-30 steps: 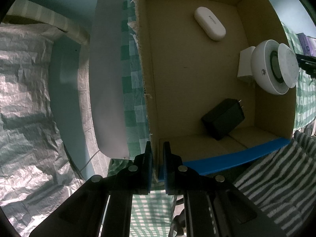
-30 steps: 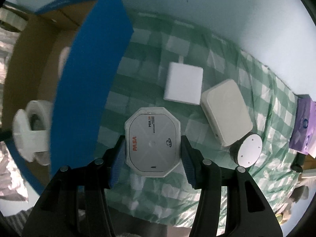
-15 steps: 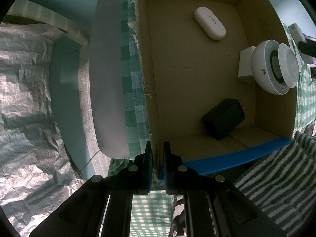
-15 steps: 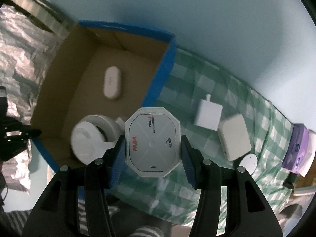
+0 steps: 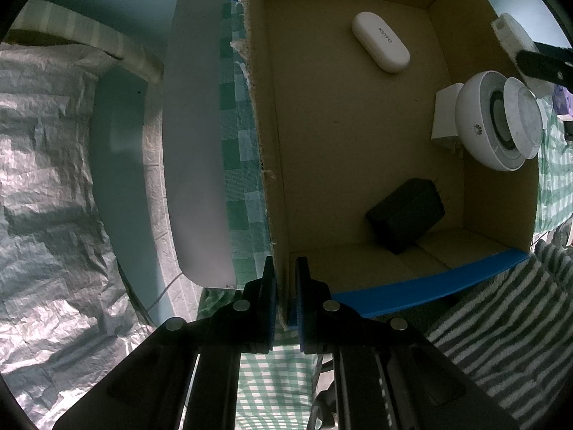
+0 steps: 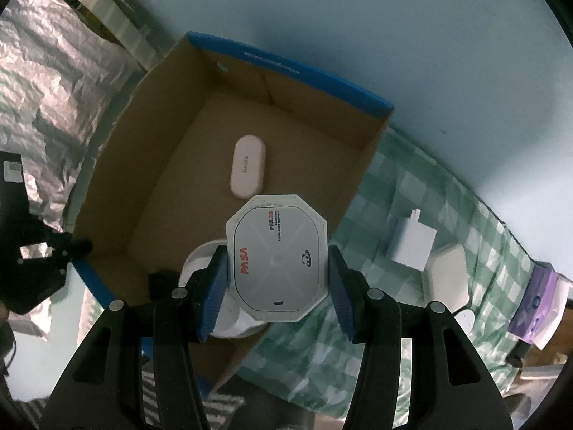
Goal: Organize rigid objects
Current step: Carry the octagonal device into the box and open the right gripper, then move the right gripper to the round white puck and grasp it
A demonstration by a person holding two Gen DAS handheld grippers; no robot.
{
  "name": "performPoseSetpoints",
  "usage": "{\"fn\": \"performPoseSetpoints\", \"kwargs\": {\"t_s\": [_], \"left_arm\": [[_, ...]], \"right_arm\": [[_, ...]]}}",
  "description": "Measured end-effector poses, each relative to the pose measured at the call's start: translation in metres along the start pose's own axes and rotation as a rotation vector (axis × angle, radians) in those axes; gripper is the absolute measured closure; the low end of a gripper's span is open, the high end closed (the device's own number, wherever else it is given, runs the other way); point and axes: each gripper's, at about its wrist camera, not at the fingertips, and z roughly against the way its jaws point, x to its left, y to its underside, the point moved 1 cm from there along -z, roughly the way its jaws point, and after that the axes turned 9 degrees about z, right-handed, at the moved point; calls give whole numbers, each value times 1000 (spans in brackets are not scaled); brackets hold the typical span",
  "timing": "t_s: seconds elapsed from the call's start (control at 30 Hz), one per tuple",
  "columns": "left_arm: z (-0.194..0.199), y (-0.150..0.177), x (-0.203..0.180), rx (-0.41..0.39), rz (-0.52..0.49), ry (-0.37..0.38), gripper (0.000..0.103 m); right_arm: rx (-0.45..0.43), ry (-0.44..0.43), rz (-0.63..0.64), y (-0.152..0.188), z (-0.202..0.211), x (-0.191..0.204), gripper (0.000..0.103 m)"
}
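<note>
My right gripper (image 6: 276, 279) is shut on a white octagonal device (image 6: 277, 263) marked PASA and holds it above the right side of an open cardboard box (image 6: 172, 165). My left gripper (image 5: 284, 297) is shut on the box's left wall (image 5: 272, 165) at its near corner. Inside the box lie a white oval case (image 5: 380, 42), a white round speaker (image 5: 494, 122), a white block (image 5: 444, 114) behind it and a black adapter (image 5: 406, 215). The held device's edge (image 5: 510, 34) shows over the box's right wall in the left wrist view.
On the green checked cloth (image 6: 376, 215) right of the box lie a white charger (image 6: 412, 247), a white rounded box (image 6: 447, 279) and a small white disc (image 6: 465, 319). A purple pack (image 6: 537, 308) sits far right. Crinkled foil (image 5: 53, 179) and a pale wall lie left.
My right gripper has lifted the octagonal device off the cloth and carried it left, over the box. The left gripper has kept its hold on the box wall.
</note>
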Motion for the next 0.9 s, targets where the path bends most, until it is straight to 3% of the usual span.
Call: {"fn": "performPoseSetpoints", "kwargs": {"t_s": [0.9], "left_arm": [[0,-2,1,-5,3,12,95]], "right_arm": [[-6,37,31,-9,0,8,42]]}}
